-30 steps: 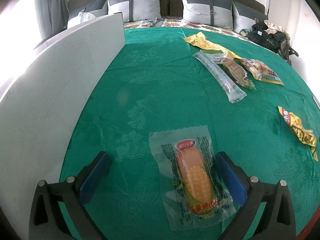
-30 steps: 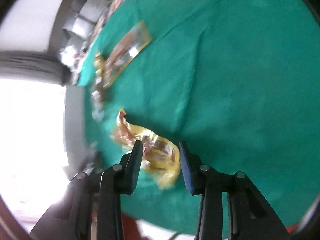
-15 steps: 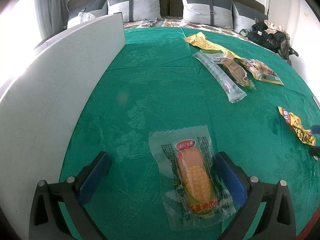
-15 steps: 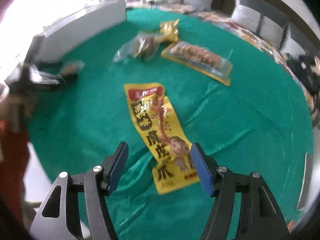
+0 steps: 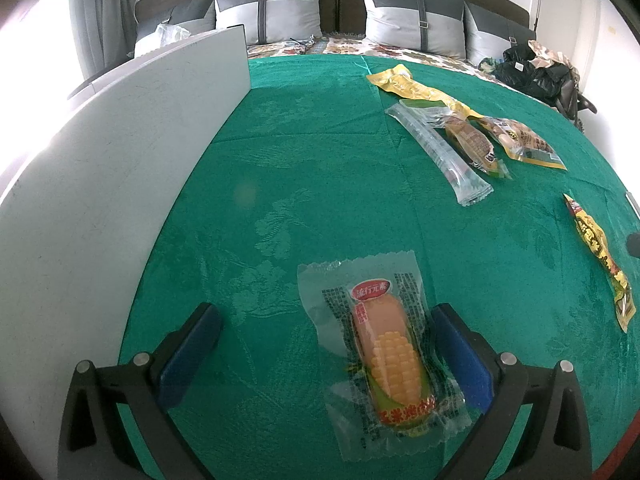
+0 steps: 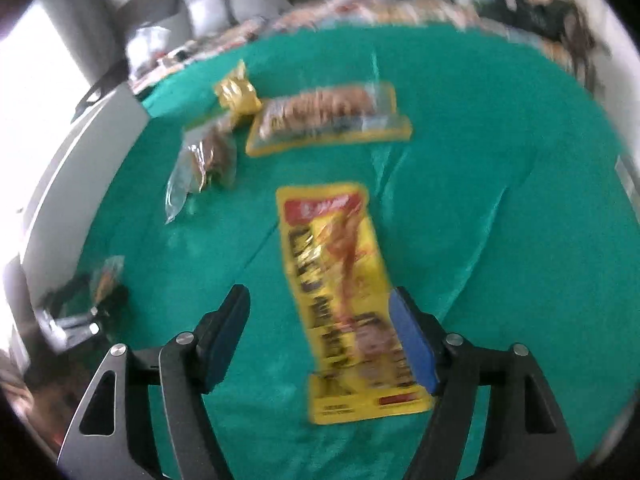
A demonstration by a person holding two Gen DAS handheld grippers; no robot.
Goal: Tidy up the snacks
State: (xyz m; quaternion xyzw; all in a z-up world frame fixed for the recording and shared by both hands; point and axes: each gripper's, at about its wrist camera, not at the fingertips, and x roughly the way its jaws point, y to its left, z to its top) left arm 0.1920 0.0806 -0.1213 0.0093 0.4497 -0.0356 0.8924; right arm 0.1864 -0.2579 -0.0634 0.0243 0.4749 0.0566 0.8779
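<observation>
A clear corn sausage packet (image 5: 384, 344) lies flat on the green cloth (image 5: 312, 168), between the fingers of my open left gripper (image 5: 320, 356), close to the right finger. A yellow snack pouch (image 6: 348, 288) lies flat between the fingers of my open right gripper (image 6: 324, 344), against the right finger; it also shows in the left wrist view (image 5: 600, 256). Further back lie a clear stick packet (image 5: 440, 152), a brown cake packet (image 5: 472, 144) and a yellow nut bag (image 5: 520, 142).
A white board (image 5: 120, 168) stands along the left side of the cloth. A bed with grey pillows (image 5: 412, 20) is behind, and a dark bag (image 5: 536, 72) sits at the far right. The left gripper shows blurred in the right wrist view (image 6: 80, 312).
My right gripper swung round from a tilted view, let the yellow pouch lie flat and opened wider. The left gripper and corn packet have not moved.
</observation>
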